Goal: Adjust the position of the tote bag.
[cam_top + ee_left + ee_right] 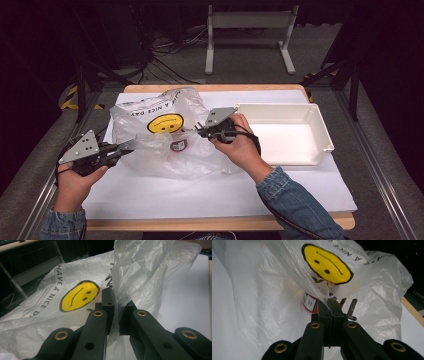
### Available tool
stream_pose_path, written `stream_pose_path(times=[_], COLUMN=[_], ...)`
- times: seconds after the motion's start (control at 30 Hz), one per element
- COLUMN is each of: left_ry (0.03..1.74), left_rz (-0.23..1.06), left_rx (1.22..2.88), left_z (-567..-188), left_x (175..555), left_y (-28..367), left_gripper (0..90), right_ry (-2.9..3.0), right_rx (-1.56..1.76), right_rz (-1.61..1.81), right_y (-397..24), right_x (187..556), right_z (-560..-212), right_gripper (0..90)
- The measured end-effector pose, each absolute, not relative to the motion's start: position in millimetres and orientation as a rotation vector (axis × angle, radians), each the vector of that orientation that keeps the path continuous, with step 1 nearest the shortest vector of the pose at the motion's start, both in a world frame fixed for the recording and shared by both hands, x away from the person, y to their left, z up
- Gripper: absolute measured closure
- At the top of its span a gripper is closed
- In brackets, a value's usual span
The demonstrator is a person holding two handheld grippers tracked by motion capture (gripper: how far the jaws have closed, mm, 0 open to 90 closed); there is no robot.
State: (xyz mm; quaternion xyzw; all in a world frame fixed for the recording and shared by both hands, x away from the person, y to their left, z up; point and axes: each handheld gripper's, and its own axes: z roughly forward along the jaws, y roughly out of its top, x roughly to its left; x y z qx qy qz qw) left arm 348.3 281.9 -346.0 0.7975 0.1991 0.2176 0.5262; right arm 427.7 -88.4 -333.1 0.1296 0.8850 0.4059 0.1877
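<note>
Clear plastic bag (165,135) w/ yellow smiley lies mid-table on white sheet (210,192), beside an empty white bin (287,131). Left gripper (131,145) pinches a fold of bag film, jaws nearly closed on it. Right gripper (198,129) jaws pressed tight on bag's edge. Red-labelled item (310,302) sits inside the bag.

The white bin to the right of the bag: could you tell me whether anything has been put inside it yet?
No, the white bin shows just its bare floor in the high view, with nothing lying in it.
</note>
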Motion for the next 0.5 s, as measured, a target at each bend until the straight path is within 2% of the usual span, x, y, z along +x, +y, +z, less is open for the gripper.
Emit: stream_pose_path(times=[0.2,0.37,0.5], left_ry=[0.538,0.605,0.629], left_rz=[0.562,0.588,0.61], left_rx=[1.926,1.931,1.934], left_z=[-346.5,-348.6,-349.2], left_x=[356.5,368.4,372.8], left_y=[282.6,278.9,275.4], left_gripper=[80.7,84.2,83.2], right_ry=[2.469,2.439,2.415], right_rx=[0.432,0.474,0.502], right_rz=[1.268,1.374,1.435], right_y=[-96.6,-103.1,-107.1], right_x=[439.6,449.4,453.5], right_z=[-320.3,-307.1,-300.4], right_gripper=[89.8,89.6,89.6])
